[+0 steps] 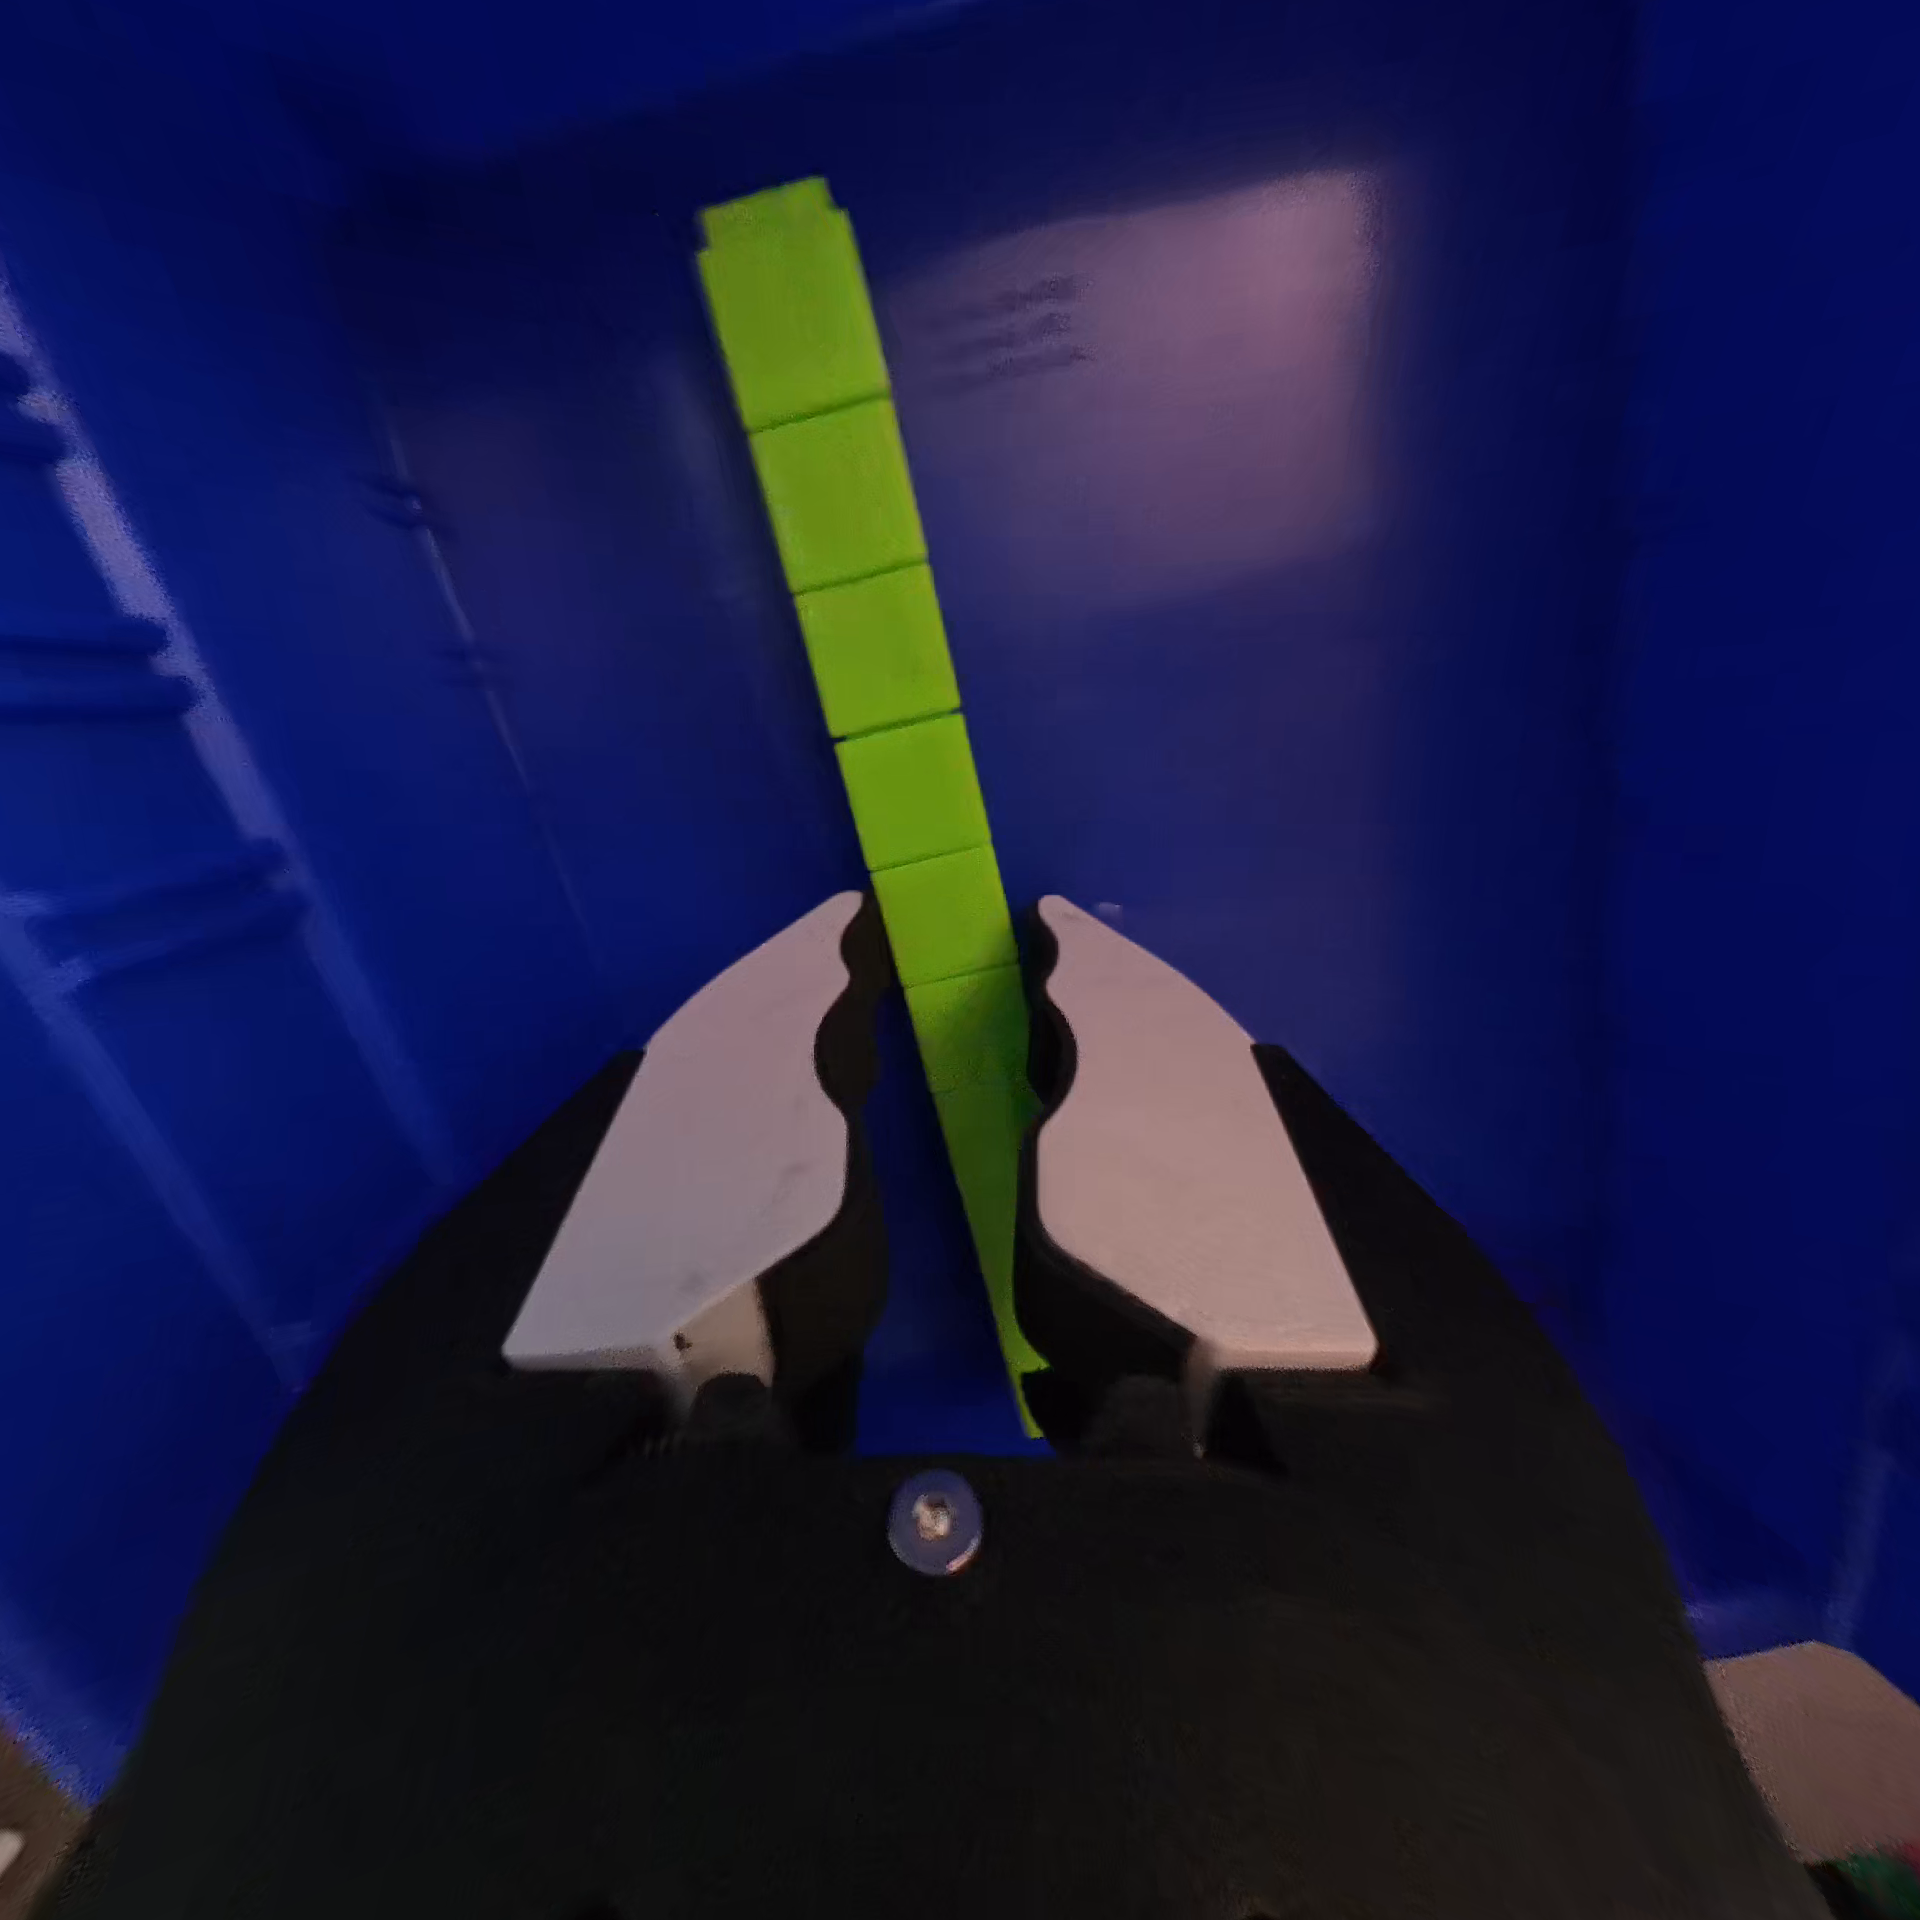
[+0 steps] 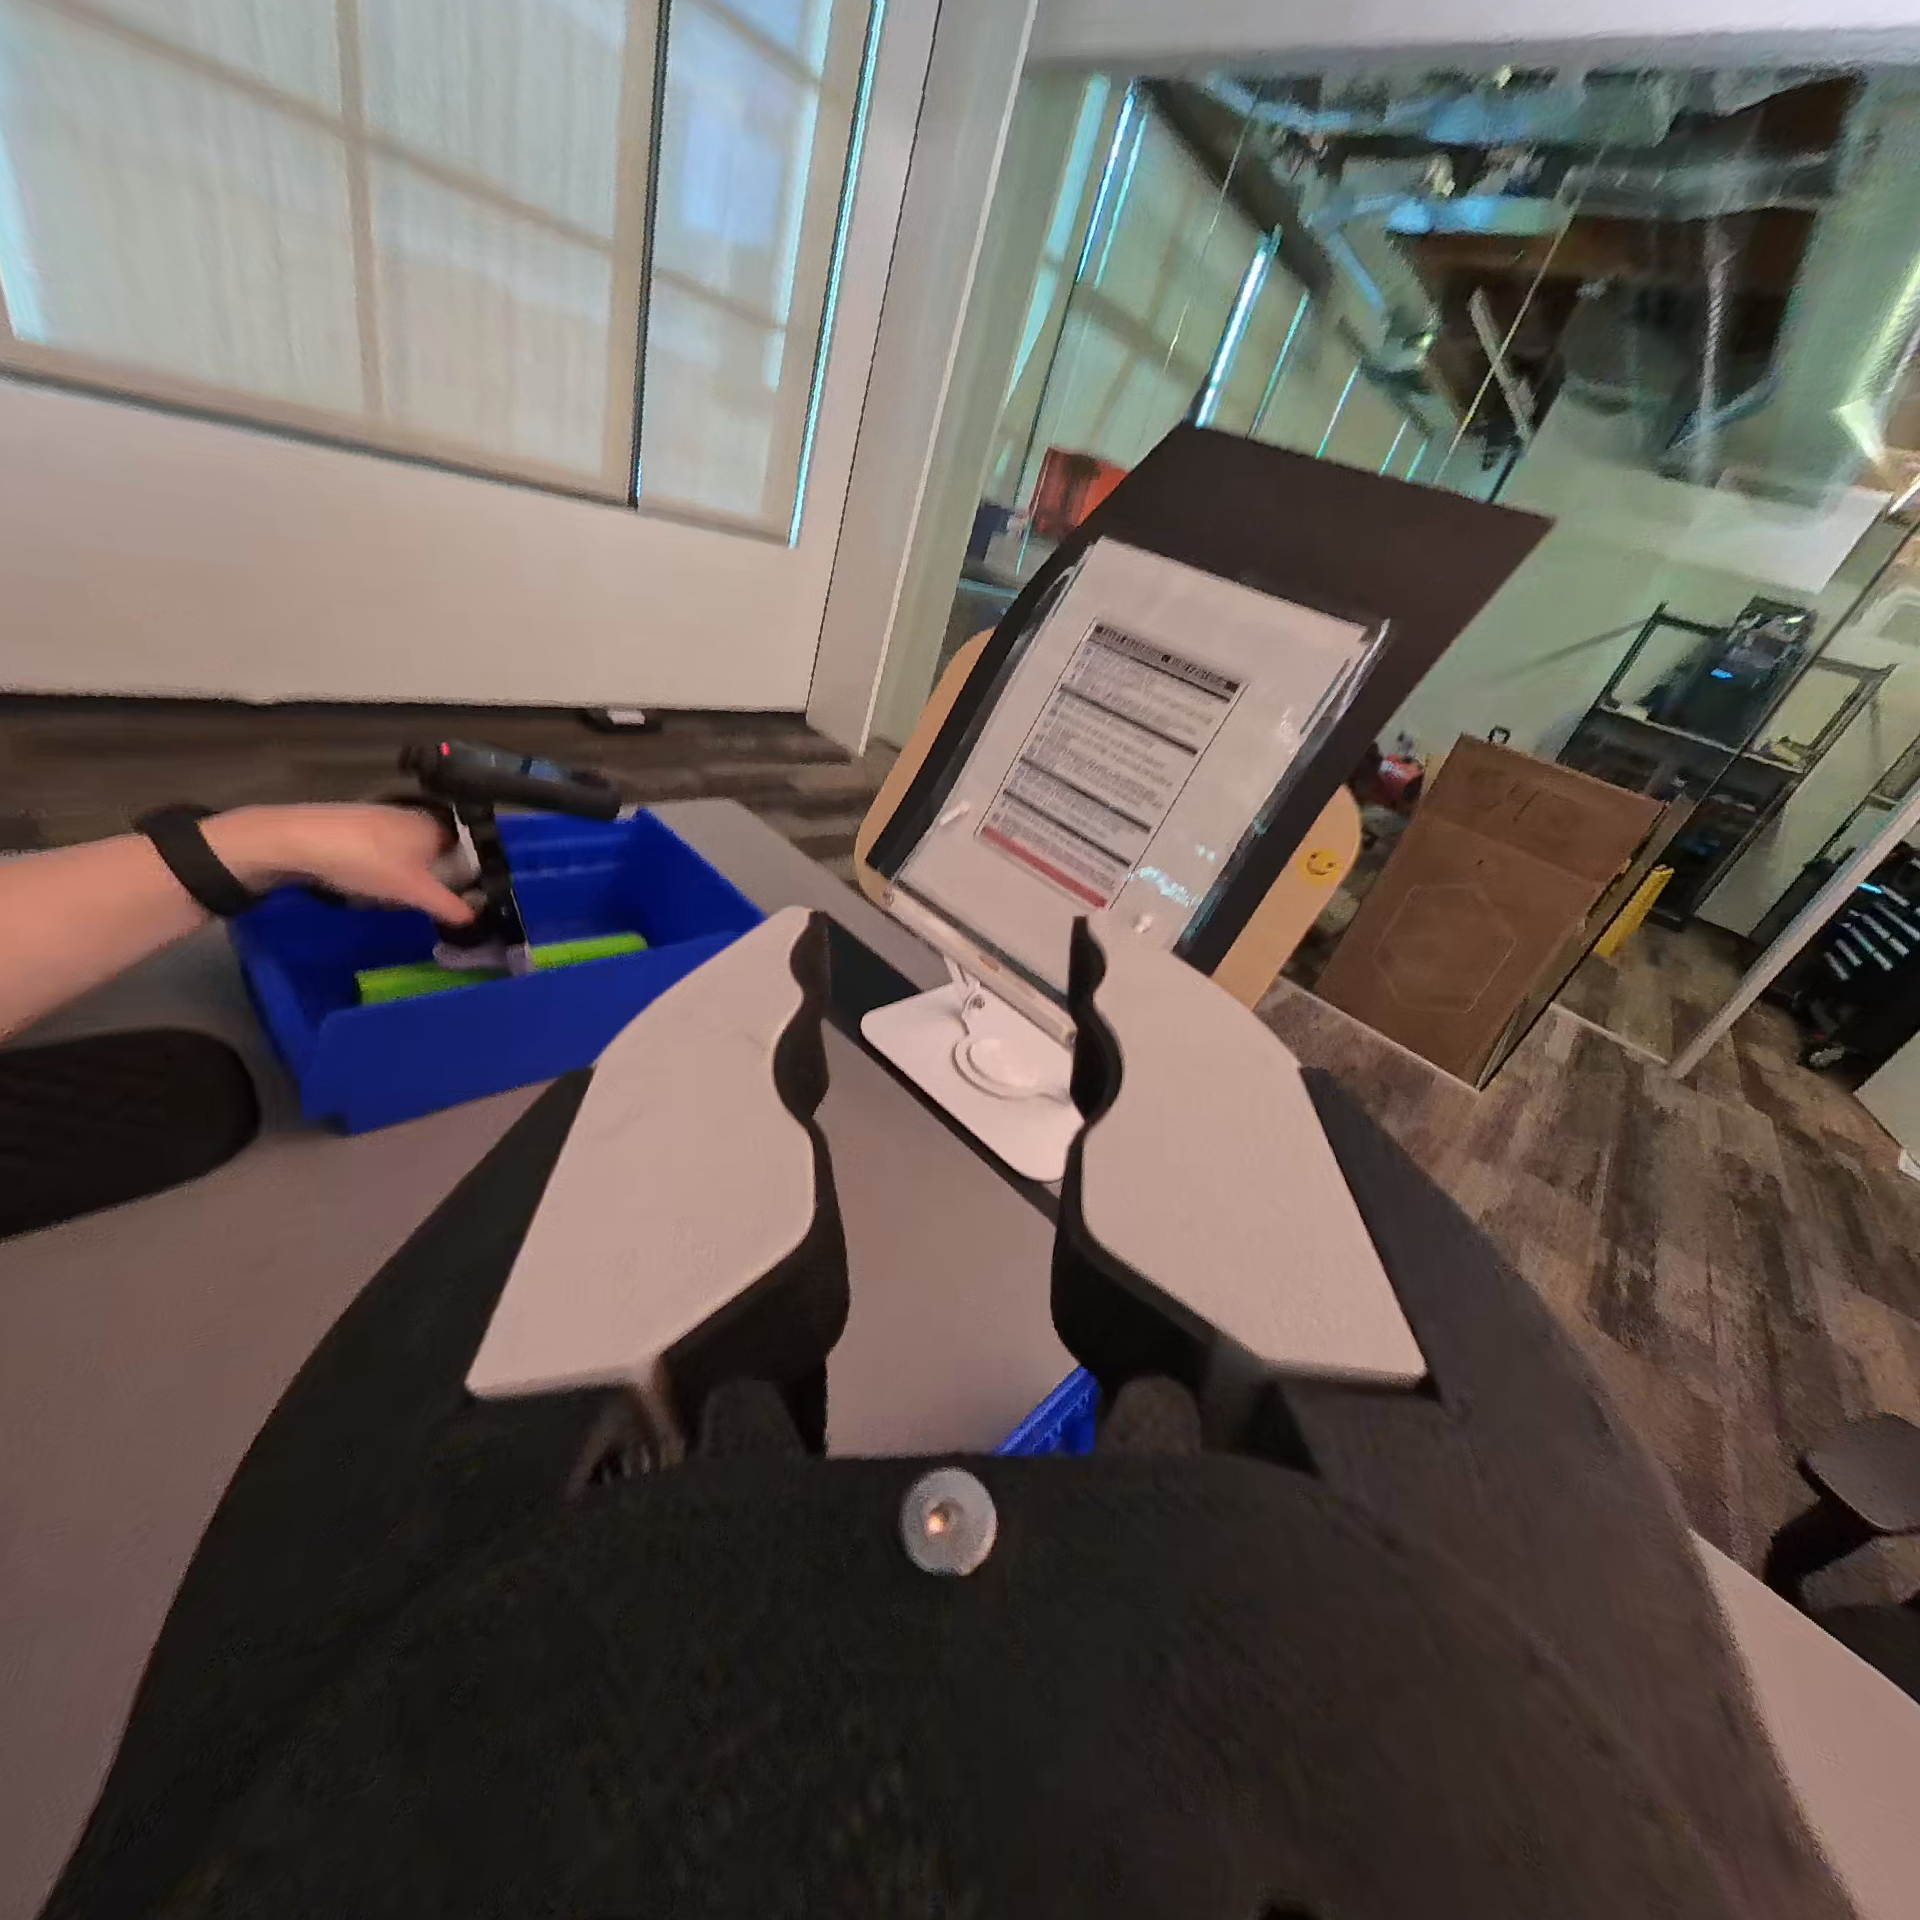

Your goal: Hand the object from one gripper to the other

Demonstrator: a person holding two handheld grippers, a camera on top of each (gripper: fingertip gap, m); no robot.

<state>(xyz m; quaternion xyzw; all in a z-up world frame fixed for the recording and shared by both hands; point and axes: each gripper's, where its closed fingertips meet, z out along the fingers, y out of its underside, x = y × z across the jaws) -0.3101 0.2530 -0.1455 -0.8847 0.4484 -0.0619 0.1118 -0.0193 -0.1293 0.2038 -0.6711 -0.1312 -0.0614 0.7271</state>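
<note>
A long bright green bar [image 1: 862, 644] made of several joined blocks lies on the floor of a blue bin [image 1: 1455, 935]. My left gripper [image 1: 951, 904] straddles the bar's near end, its jaws closed in against the bar's sides. In the right wrist view the bar [image 2: 499, 961] lies in the same blue bin [image 2: 499, 1049] at the left, with a person's hand [image 2: 332, 852] holding the left gripper [image 2: 488, 935] down on it. My right gripper [image 2: 951, 925] is open and empty, raised above the grey table [image 2: 208, 1351], well right of the bin.
A tablet on a white stand [image 2: 1122, 748] is at the table's far edge ahead of the right gripper. A corner of another blue bin [image 2: 1049, 1418] shows under the right gripper. A cardboard box [image 2: 1486, 894] stands on the floor beyond. About 60 cm separates my left fingertips from my right.
</note>
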